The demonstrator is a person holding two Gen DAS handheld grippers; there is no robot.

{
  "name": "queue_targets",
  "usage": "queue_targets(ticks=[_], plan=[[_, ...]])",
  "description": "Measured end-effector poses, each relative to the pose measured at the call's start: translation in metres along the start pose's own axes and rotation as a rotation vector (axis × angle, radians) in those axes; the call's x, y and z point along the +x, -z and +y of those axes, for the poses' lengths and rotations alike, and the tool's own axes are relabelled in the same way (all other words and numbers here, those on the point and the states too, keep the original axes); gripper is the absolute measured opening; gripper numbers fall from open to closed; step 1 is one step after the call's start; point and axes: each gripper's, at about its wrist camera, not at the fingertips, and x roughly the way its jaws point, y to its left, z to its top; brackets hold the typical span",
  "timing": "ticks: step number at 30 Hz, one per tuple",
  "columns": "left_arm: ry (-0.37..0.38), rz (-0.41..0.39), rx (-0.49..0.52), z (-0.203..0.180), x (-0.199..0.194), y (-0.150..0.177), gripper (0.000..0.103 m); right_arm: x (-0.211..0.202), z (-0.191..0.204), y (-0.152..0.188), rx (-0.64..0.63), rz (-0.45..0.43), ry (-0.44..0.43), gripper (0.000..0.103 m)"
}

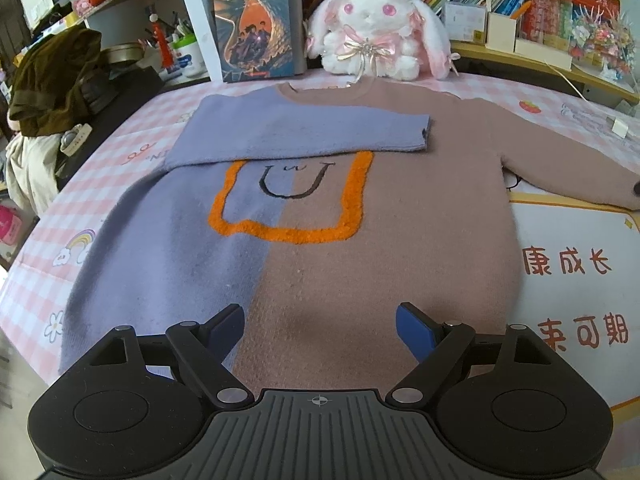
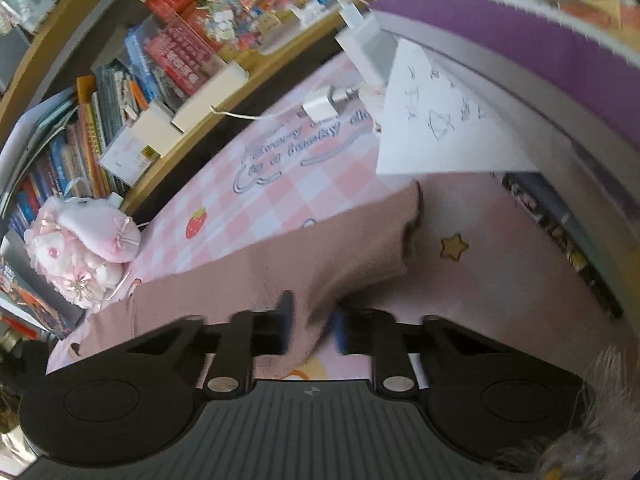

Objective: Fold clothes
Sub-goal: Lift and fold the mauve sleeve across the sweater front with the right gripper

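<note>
A two-tone sweater (image 1: 304, 264), purple on the left half and dusty pink on the right, lies flat on the pink checked tablecloth (image 1: 52, 216) with an orange outline and a smile on its chest. Its purple sleeve (image 1: 296, 128) is folded across the chest. The pink sleeve (image 1: 560, 160) stretches out to the right. My left gripper (image 1: 320, 324) hovers open over the sweater's lower hem, nothing between its fingers. In the right wrist view my right gripper (image 2: 313, 322) is shut on the pink sleeve (image 2: 320, 256), a little short of the cuff (image 2: 412, 220).
A plush rabbit (image 1: 372, 28) and an upright book (image 1: 256, 24) stand behind the collar. A dark clothes pile (image 1: 52, 80) sits at the left. A white sheet with red characters (image 1: 576, 280) lies to the right. A charger (image 2: 320, 106) and paper (image 2: 436, 120) lie beyond the cuff.
</note>
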Motion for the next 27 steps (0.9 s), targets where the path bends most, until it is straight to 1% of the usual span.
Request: queue_targets(ticks=[1, 5, 15, 19, 23, 27], plan=[[0.000, -0.001, -0.002, 0.000, 0.000, 0.000, 0.086, 0.001, -0.001, 0.000, 0.008, 0.005, -0.002, 0.007], [0.004, -0.007, -0.008, 0.001, -0.002, 0.002, 0.086, -0.005, 0.005, -0.004, 0.000, -0.013, -0.031, 0.006], [0.024, -0.045, -0.020, 0.013, -0.005, 0.006, 0.086, -0.024, 0.042, -0.013, -0.031, -0.077, -0.142, 0.006], [0.041, -0.072, -0.035, 0.026, -0.007, 0.007, 0.086, -0.027, 0.068, -0.011, -0.069, -0.078, -0.189, 0.006], [0.066, -0.107, -0.039, 0.042, -0.007, 0.009, 0.086, -0.028, 0.101, -0.005, -0.112, -0.082, -0.235, 0.006], [0.099, -0.136, -0.026, 0.064, -0.005, 0.010, 0.086, -0.028, 0.138, 0.010, -0.146, -0.092, -0.268, 0.006]])
